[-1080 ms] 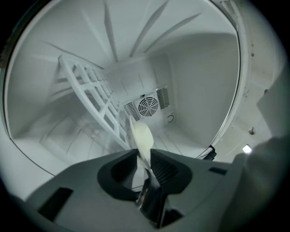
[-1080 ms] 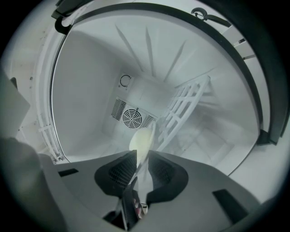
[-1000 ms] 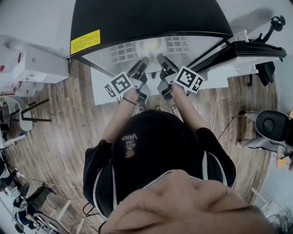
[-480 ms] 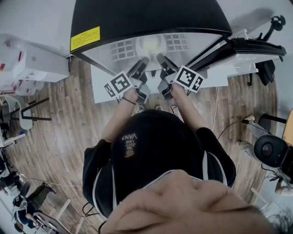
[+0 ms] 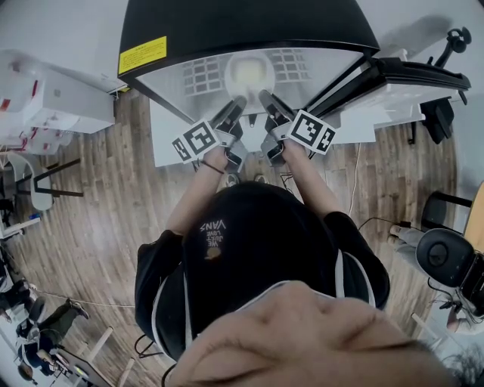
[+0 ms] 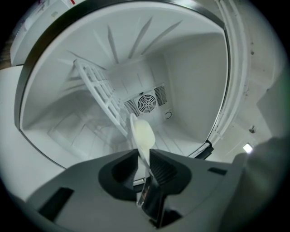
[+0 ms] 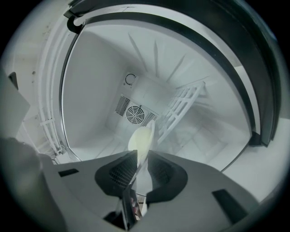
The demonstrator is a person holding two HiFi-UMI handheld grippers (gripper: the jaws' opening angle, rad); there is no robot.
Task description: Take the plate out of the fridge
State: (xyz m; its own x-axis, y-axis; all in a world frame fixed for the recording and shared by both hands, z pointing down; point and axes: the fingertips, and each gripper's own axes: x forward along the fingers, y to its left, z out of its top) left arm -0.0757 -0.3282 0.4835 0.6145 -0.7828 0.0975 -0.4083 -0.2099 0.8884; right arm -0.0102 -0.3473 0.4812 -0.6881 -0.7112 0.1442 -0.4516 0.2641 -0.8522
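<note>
While outstretched, both forearms (image 5: 195,193) (image 5: 316,185) toward fridge (image 5: 242,23)

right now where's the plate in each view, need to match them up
Head view: the plate is upper centre, a pale disc inside the open fridge.
Left gripper view: plate low centre, edge-on between the jaws of the left gripper, which have just been closing on it.
Right gripper view: plate low centre, edge-on, clamped in the right gripper.
Shared landmark: the fridge's dark front edge arcing over its white interior.
</note>
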